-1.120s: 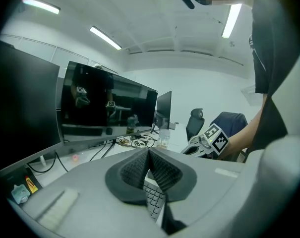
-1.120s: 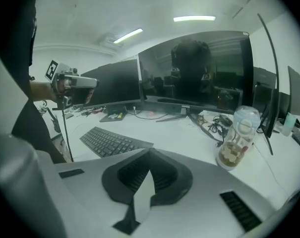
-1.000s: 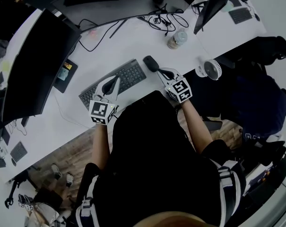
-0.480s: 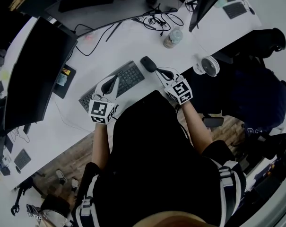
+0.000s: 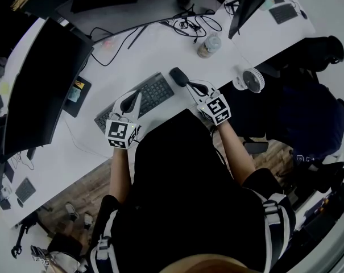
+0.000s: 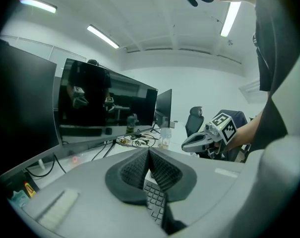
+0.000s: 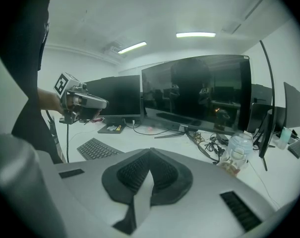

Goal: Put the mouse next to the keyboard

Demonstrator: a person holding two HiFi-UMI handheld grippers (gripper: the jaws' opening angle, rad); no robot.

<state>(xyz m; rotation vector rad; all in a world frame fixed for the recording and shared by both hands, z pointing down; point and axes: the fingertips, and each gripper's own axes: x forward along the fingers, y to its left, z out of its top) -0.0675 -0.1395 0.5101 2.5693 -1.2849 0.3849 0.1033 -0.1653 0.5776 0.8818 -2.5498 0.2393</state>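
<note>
A long white worktop [image 5: 160,50] runs across an office, with a black keyboard [image 5: 139,98] lying aslant near its front edge. The mouse [image 5: 179,75] is a small, dark, rounded oval, plain on top. It lies flat just off the keyboard's right end, with a thin strip of bare worktop between the two.

The left gripper [image 5: 139,95] hangs over the keyboard's front edge. The right gripper [image 5: 191,86] is to the right of the keyboard, its tip just beside the mouse; whether it touches the mouse cannot be told. A wide dark monitor [image 5: 41,90] stands to the left of the keyboard, and a tangle of cables [image 5: 189,23] and a clear bottle [image 5: 209,44] lie beyond it. A small white fan [image 5: 252,80] sits further right.

Only the head view shows the mouse. The left gripper view shows the left gripper [image 6: 149,155] with its jaws pressed together on nothing, and keyboard keys [image 6: 154,200] in the slit below them. It also shows the right gripper [image 6: 202,140] out in the air to the right, and a black office chair [image 6: 193,120] behind it. The right gripper view shows the right gripper [image 7: 150,157] with its jaws likewise closed and empty, a pale wedge of worktop between them. There the keyboard [image 7: 97,148] lies to the left under the left gripper [image 7: 83,103], and the bottle [image 7: 236,155] stands to the right.
</note>
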